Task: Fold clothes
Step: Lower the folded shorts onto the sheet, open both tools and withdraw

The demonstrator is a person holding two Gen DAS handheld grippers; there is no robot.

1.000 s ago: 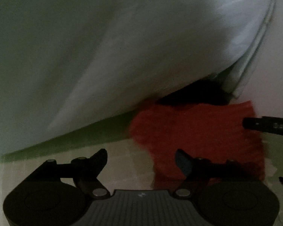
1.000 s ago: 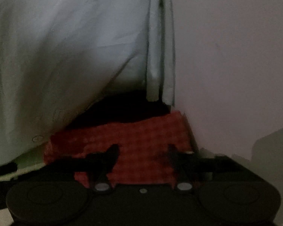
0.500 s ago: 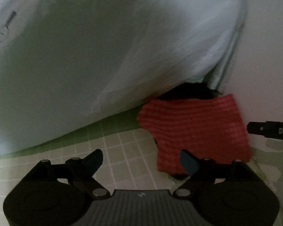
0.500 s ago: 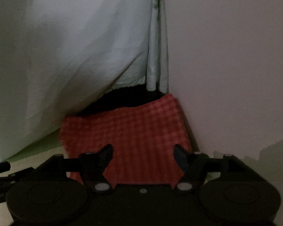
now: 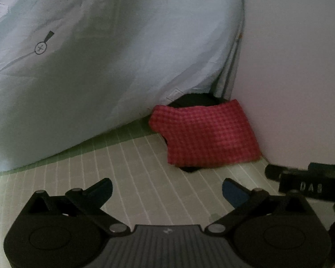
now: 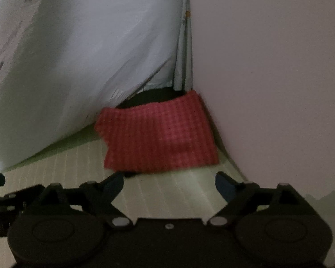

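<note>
A folded red checked cloth (image 5: pixel 204 135) lies on the pale gridded mat (image 5: pixel 131 178), tucked in the corner against the wall; it also shows in the right wrist view (image 6: pixel 159 135). A dark item shows behind and under it. My left gripper (image 5: pixel 166 188) is open and empty, a short way in front of the cloth and to its left. My right gripper (image 6: pixel 169 184) is open and empty, just in front of the cloth's near edge. Part of the right gripper shows at the right of the left wrist view (image 5: pixel 306 184).
A large pale sheet (image 5: pixel 96 62) hangs over the left and back, down to a green strip (image 5: pixel 84 148) of the mat. A plain wall (image 6: pixel 268 78) closes off the right side.
Both grippers have drawn back from the red cloth, which was between the right gripper's fingers a second ago. The cloth stays in the corner. More of the mat shows in front.
</note>
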